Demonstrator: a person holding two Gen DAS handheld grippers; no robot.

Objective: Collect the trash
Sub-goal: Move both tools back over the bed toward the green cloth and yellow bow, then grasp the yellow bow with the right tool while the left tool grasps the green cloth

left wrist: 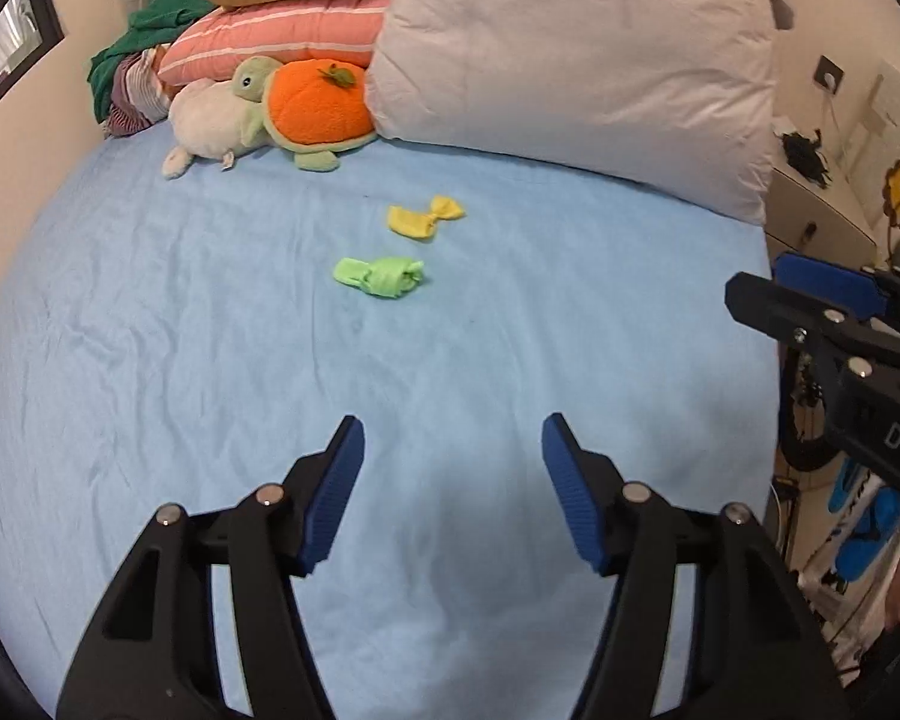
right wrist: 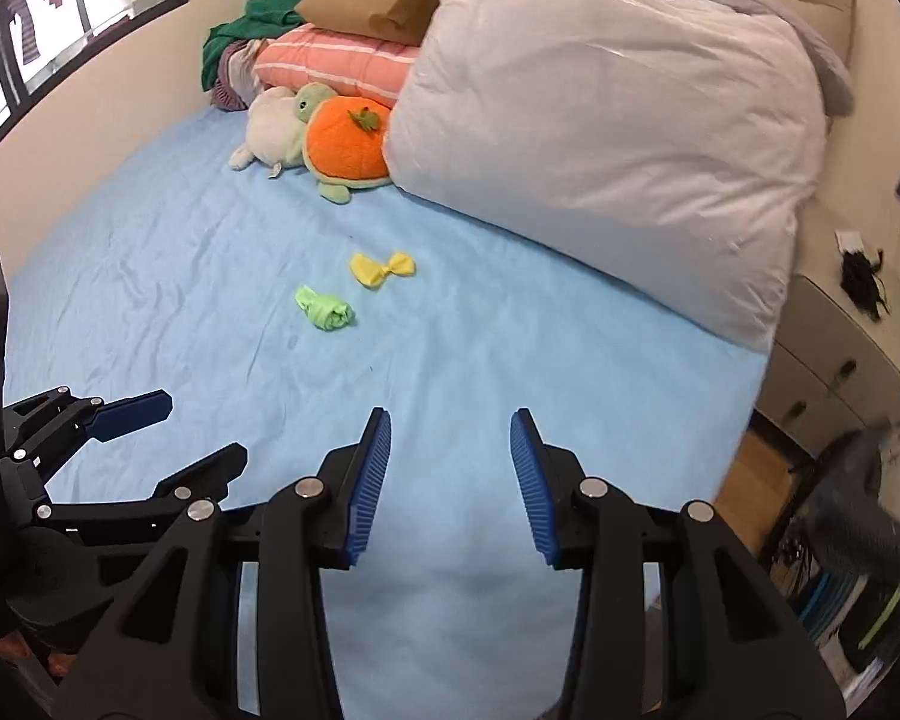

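Green wrapper [left wrist: 380, 278] and yellow wrapper [left wrist: 424, 217] lie uncollected below the plush turtle [left wrist: 306, 111]; your left tool [left wrist: 453, 483] and right tool [right wrist: 450, 477] gape empty. Approach step: reach forward.

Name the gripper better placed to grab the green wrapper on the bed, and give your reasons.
Left, marginally. The green wrapper lies nearly straight ahead of the open left gripper; from the open right gripper it sits off to the left. Neither holds anything.
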